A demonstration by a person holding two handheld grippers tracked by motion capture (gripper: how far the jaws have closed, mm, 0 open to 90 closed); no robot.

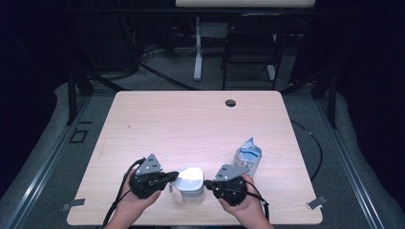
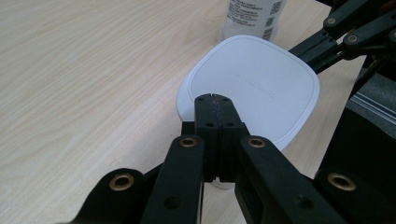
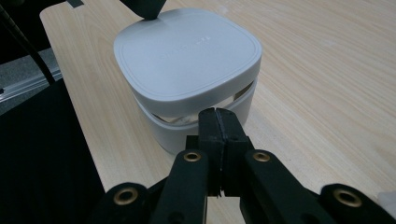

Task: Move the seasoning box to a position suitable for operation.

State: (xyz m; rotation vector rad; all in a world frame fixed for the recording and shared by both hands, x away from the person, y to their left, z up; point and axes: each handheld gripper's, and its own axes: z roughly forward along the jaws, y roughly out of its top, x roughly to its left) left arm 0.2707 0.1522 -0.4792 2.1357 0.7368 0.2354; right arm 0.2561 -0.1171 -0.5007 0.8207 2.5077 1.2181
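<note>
A white square container (image 1: pixel 192 190) with a rounded white lid (image 1: pixel 189 178) stands near the table's front edge. In the right gripper view the lid (image 3: pixel 187 53) sits slightly raised on the base (image 3: pixel 187 128), with a gap showing under it. My left gripper (image 1: pixel 173 177) is shut and empty, and its tip (image 2: pixel 214 97) rests at the lid's (image 2: pixel 259 84) left edge. Shut and empty as well, my right gripper (image 1: pixel 206 183) has its tip (image 3: pixel 217 112) at the container's right side, level with the gap. The other gripper's tip (image 3: pixel 144 8) shows beyond the lid.
A clear plastic bottle (image 1: pixel 247 157) with a white label stands just right of the container, behind my right hand. The light wooden table (image 1: pixel 191 124) has a cable hole (image 1: pixel 230 102) at the back. A chair (image 1: pixel 250 47) and a desk leg stand beyond the table.
</note>
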